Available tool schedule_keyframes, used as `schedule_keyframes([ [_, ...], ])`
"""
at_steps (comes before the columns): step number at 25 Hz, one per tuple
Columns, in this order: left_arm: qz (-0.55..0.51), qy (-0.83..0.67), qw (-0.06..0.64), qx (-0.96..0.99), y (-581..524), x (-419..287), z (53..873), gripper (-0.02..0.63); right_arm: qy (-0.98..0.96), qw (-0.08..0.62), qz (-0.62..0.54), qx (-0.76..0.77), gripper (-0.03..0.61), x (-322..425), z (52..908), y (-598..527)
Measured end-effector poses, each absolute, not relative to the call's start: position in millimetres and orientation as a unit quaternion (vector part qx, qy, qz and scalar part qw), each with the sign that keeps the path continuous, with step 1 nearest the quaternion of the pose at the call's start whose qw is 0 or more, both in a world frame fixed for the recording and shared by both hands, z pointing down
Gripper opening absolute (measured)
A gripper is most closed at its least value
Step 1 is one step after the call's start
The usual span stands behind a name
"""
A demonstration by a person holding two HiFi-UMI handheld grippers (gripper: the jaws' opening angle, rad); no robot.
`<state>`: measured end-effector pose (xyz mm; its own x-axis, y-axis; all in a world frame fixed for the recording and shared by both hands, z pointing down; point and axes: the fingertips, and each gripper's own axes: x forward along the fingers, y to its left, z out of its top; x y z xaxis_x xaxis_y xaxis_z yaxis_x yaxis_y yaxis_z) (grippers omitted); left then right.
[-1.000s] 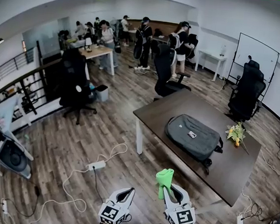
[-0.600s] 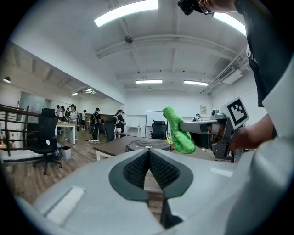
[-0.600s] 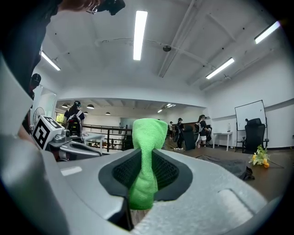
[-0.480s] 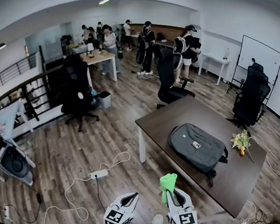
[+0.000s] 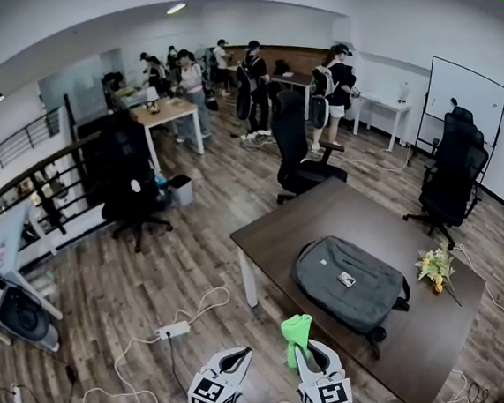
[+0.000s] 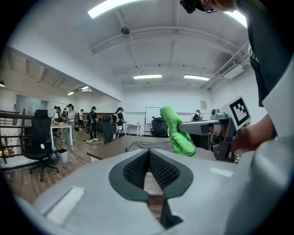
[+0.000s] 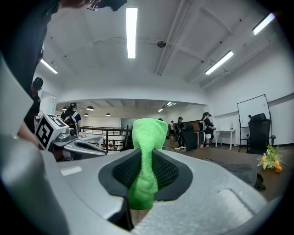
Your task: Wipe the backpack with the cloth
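Cloth (image 5: 295, 331) clamped in your right gripper (image 5: 307, 352).
Left gripper (image 5: 236, 354) jaws closed, empty; backpack (image 5: 346, 283) lies ahead of them on the desk (image 5: 278, 228).

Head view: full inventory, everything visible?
table: 1, dark brown, right of centre
backpack: 1, grey, flat on table
flowers: 1 bunch, yellow, table's right edge
cloth: 1, green, in right tongs
office chairs: at least 3, black, around table
whiteboard: 1, white, far right
desk: 1, light wood, far left
power strip: 1, white, floor, lower left
people: several, far end
left tongs: 1, grey, bottom centre, shut, empty
right tongs: 1, grey, bottom centre, shut on cloth
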<state>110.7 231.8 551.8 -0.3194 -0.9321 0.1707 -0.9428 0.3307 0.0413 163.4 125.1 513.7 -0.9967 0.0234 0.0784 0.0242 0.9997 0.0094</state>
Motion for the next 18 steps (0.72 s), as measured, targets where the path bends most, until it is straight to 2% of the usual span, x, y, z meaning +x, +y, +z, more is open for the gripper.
schedule_keyframes([
  [11,0.041,-0.813,0.089,0.574,166.1,76.0,552.6,0.018,-0.999,0.030,-0.008,-0.019,0.075,120.9,511.7,57.3],
  [18,0.044,-0.811,0.087,0.577,135.9,65.2,552.3,0.018,-0.999,0.053,-0.007,-0.001,0.075,113.9,523.6,21.4],
])
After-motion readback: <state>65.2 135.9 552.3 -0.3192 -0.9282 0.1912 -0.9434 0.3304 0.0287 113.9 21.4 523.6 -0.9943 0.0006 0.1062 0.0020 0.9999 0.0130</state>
